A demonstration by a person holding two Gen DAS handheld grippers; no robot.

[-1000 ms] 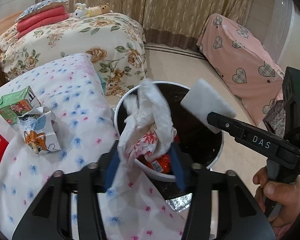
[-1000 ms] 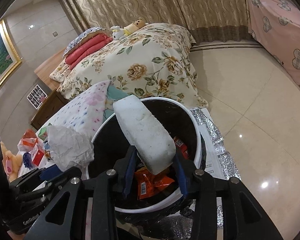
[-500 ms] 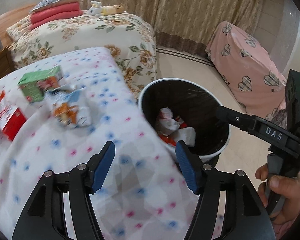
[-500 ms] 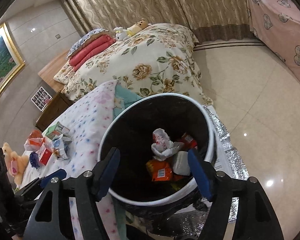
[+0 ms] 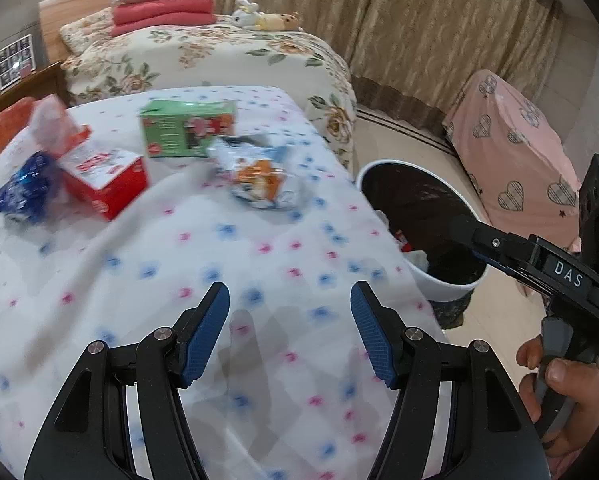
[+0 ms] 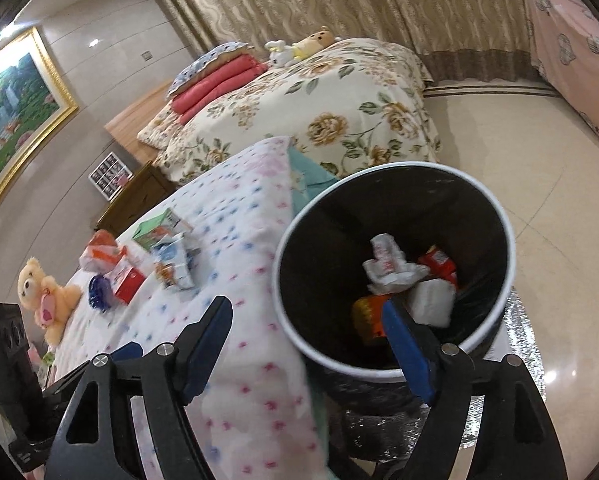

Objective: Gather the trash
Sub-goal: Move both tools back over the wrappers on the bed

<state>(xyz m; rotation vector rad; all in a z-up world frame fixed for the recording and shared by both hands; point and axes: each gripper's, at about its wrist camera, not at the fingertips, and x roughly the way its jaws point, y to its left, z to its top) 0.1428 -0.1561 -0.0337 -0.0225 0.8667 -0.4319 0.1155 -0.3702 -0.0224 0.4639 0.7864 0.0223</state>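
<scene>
Left wrist view: green carton lies flat, long axis left-right (blurred); both grippers' fingers apart, empty

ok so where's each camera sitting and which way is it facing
Left wrist: on the left gripper, looking down over the dotted bedspread at the green carton; its open, empty jaws, the right gripper and a hand show.
Right wrist: on the right gripper, looking down into the trash bin; its open, empty jaws show.
Shared: bin, bedspread, carton, floral bed.
</scene>
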